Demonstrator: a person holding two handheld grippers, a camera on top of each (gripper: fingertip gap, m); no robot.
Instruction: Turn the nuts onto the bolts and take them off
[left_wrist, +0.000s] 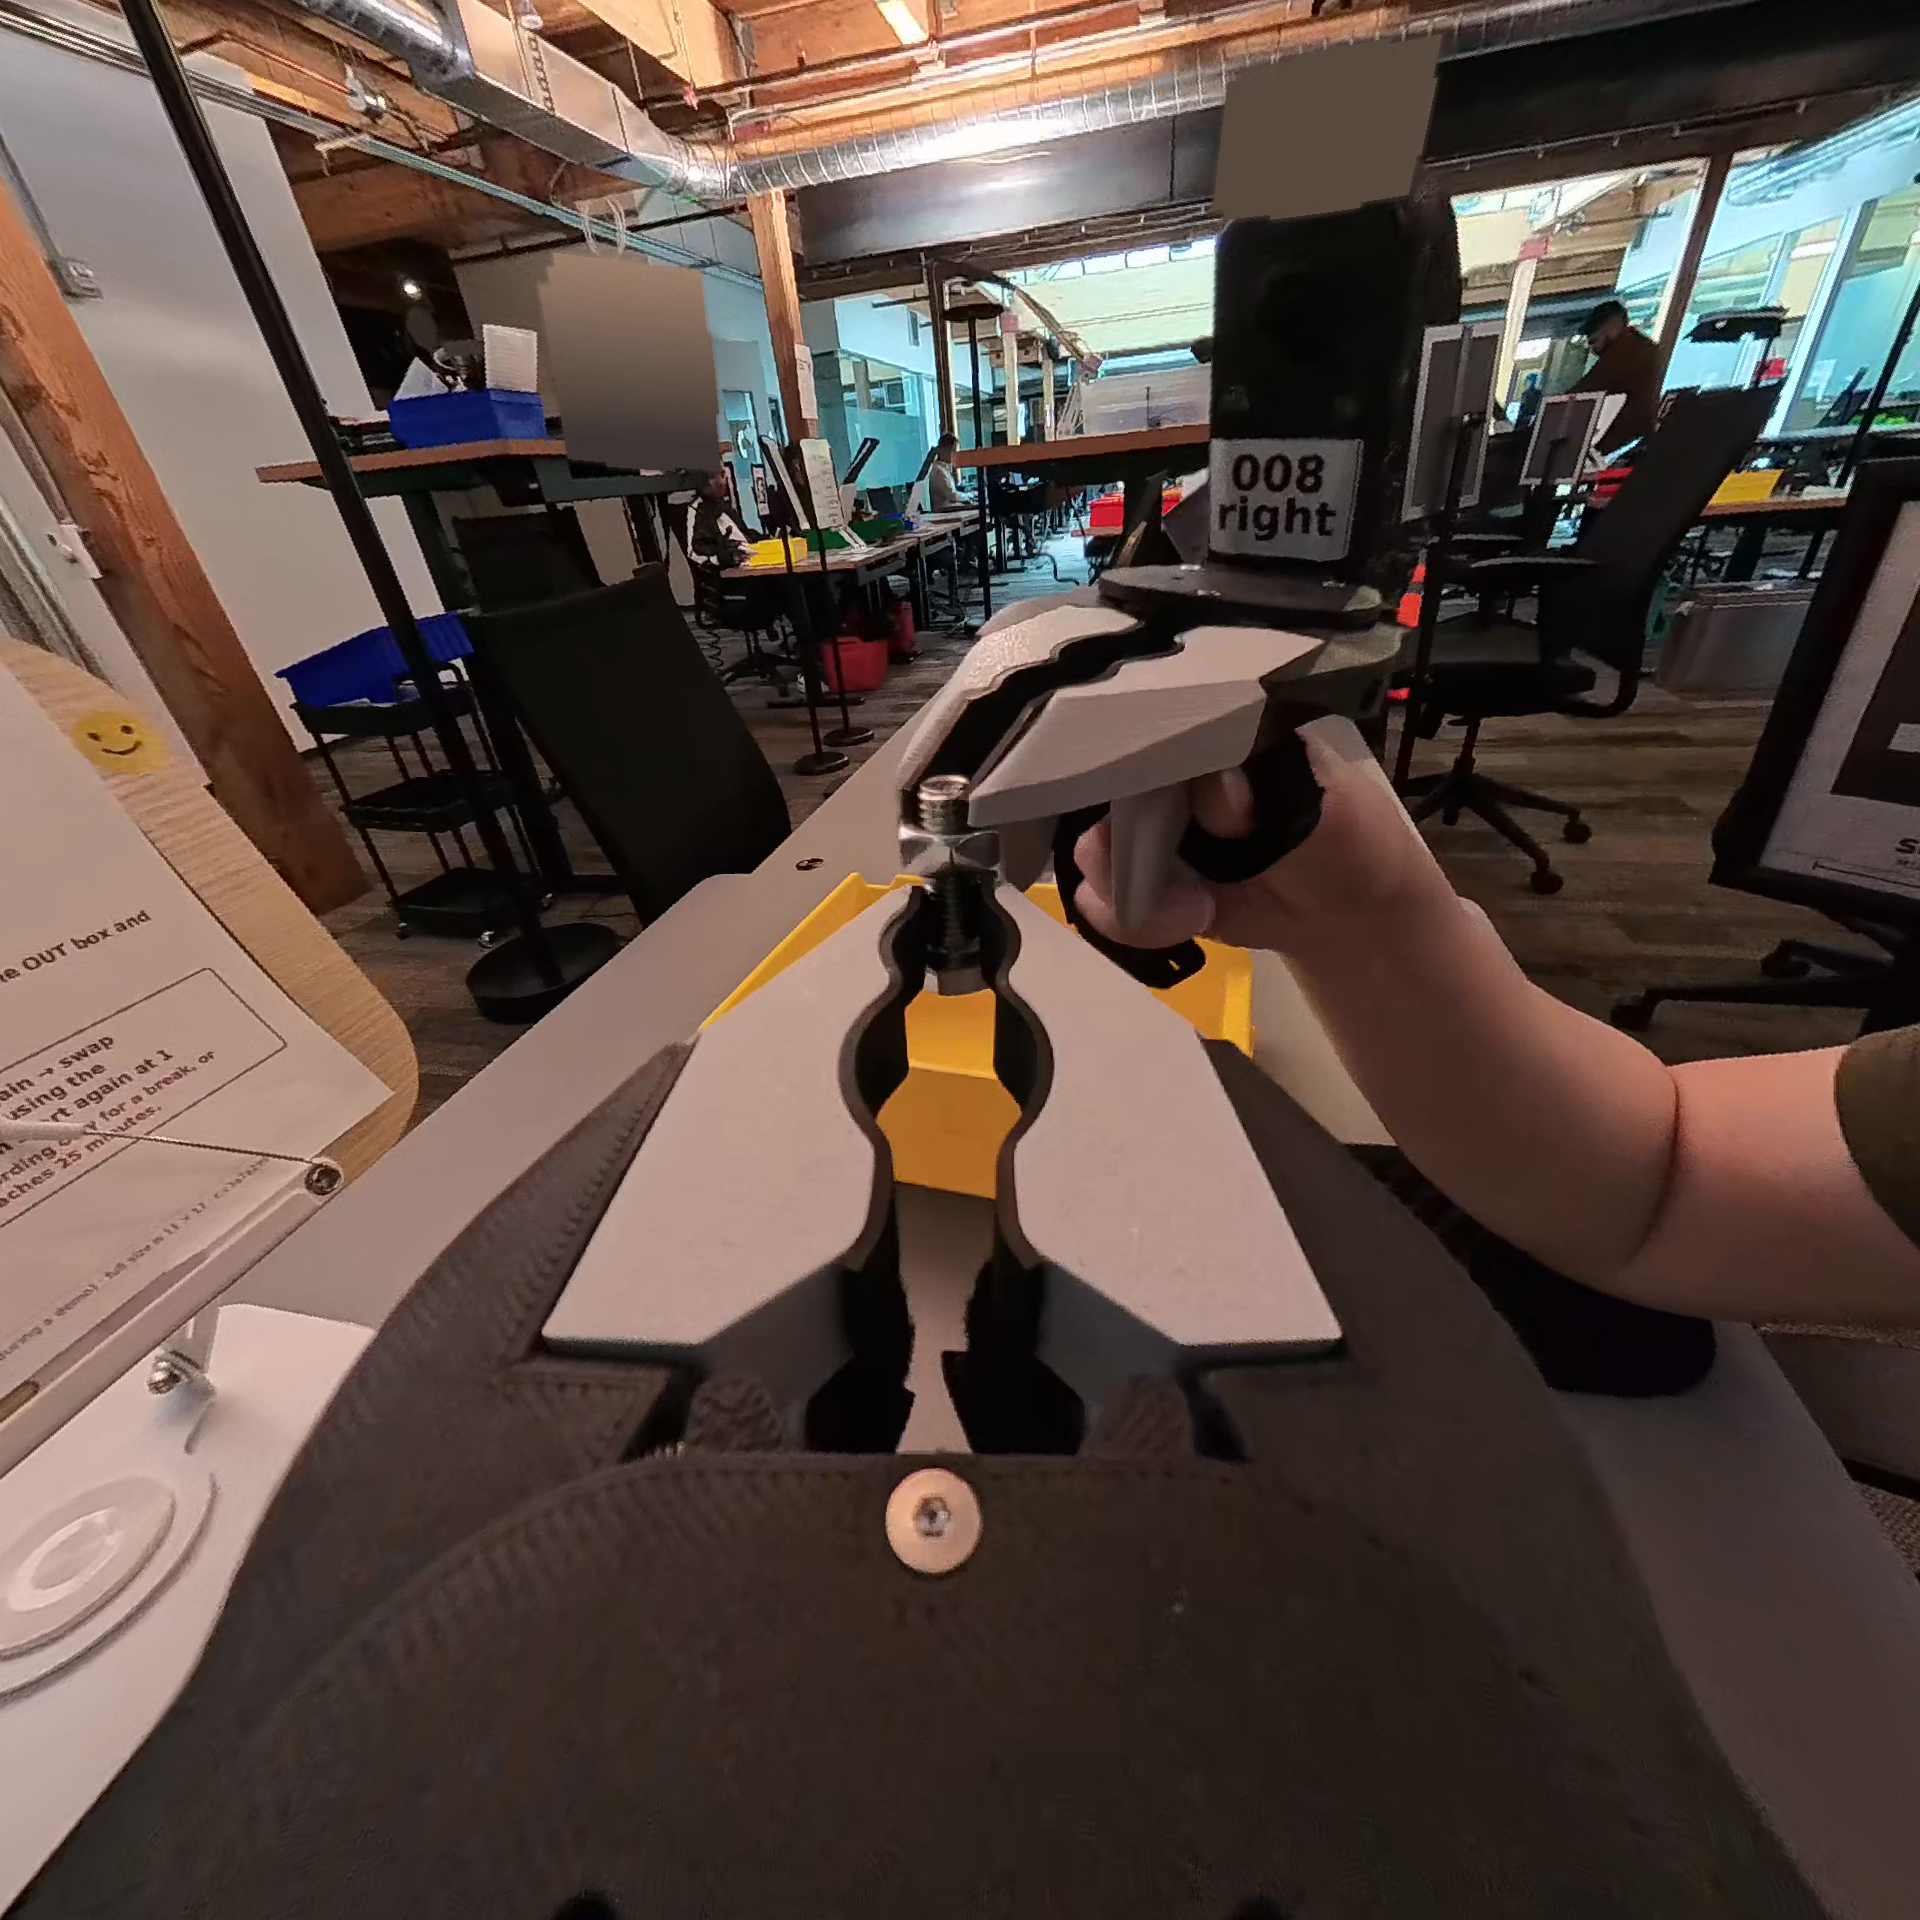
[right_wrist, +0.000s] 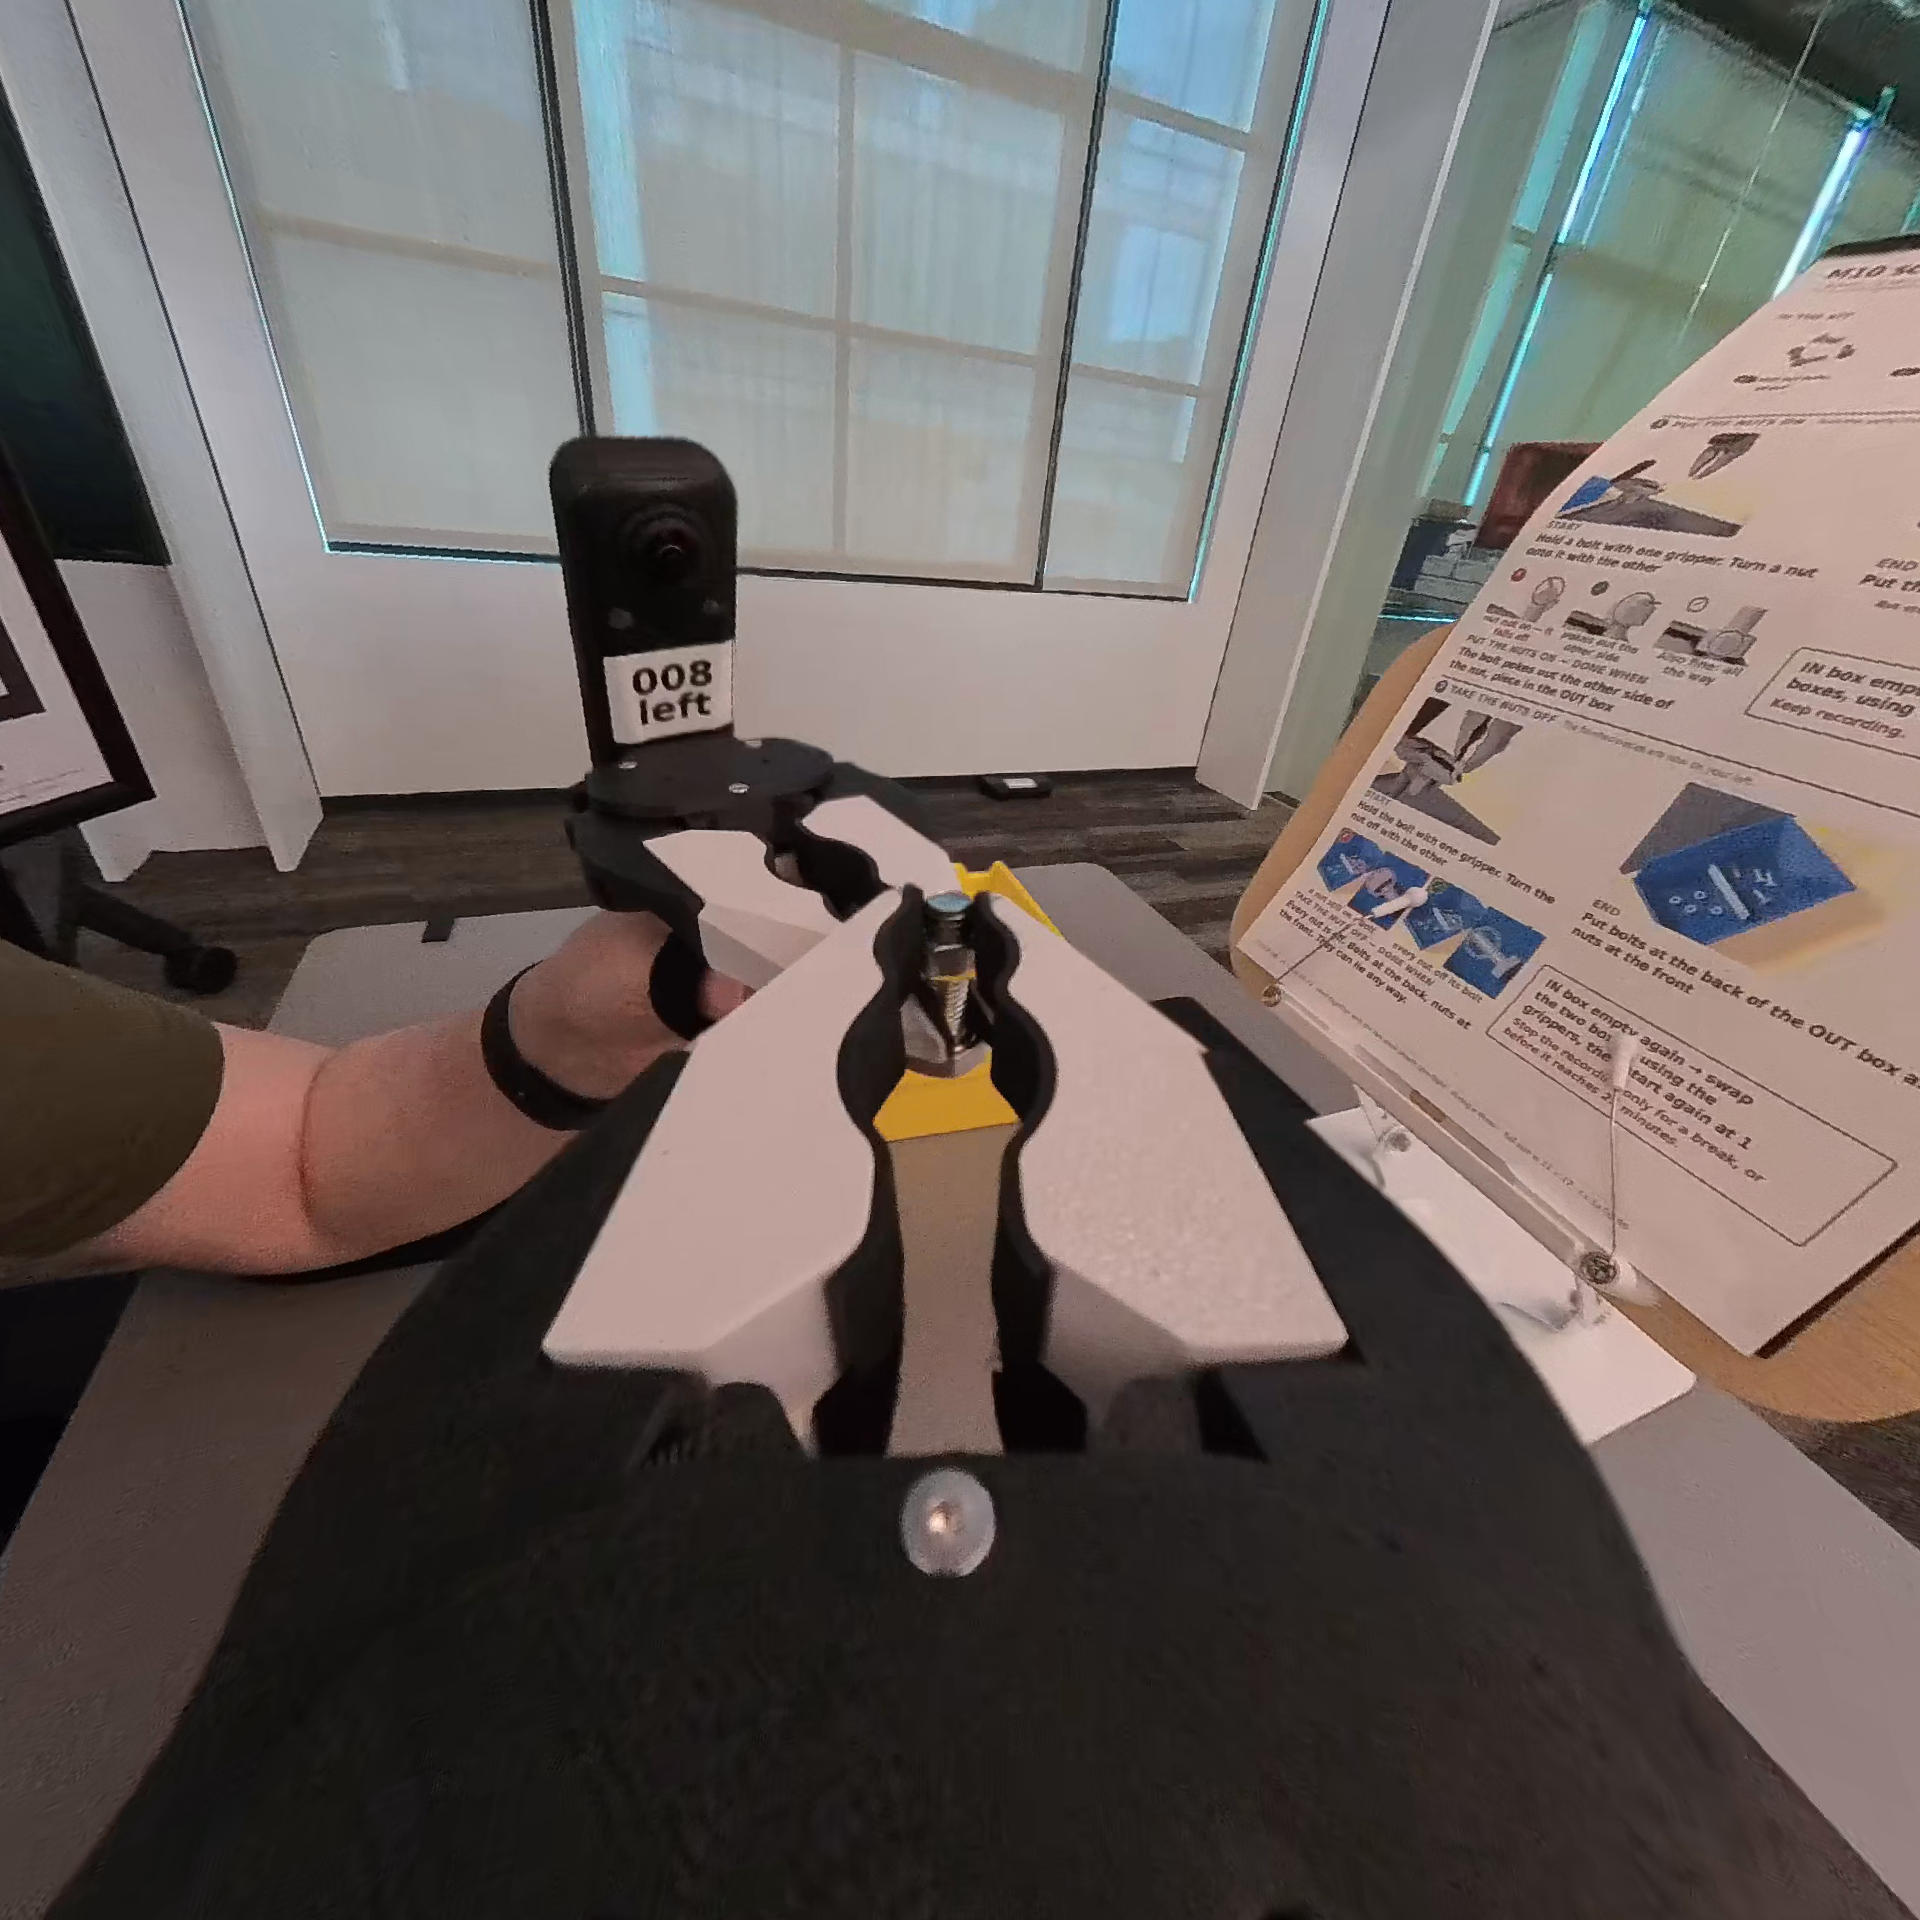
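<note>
Left gripper (left_wrist: 951, 940) clenched on the lower end of the bolt (left_wrist: 954, 914) — shaft standing upright between its tips, threads showing above them. Right gripper (left_wrist: 940, 821) comes in from the right and pinches the nut (left_wrist: 940, 840) sitting near the top of that bolt, the bolt's end poking out just above it. From the right wrist view it's the same meeting: right gripper (right_wrist: 951, 935) closed round the nut (right_wrist: 943, 951), bolt (right_wrist: 948, 1003) running down through it, left gripper (right_wrist: 862, 899) reaching in from the far left. Hands (left_wrist: 1226, 862) wrap both handles; a black band sits on the left wrist (right_wrist: 530, 1049). Beneath the bolt, a yellow box (left_wrist: 945, 1101) on the grey table (left_wrist: 665, 987). An instruction sheet (right_wrist: 1642, 831) leans on a wooden board, just beside the action.
</note>
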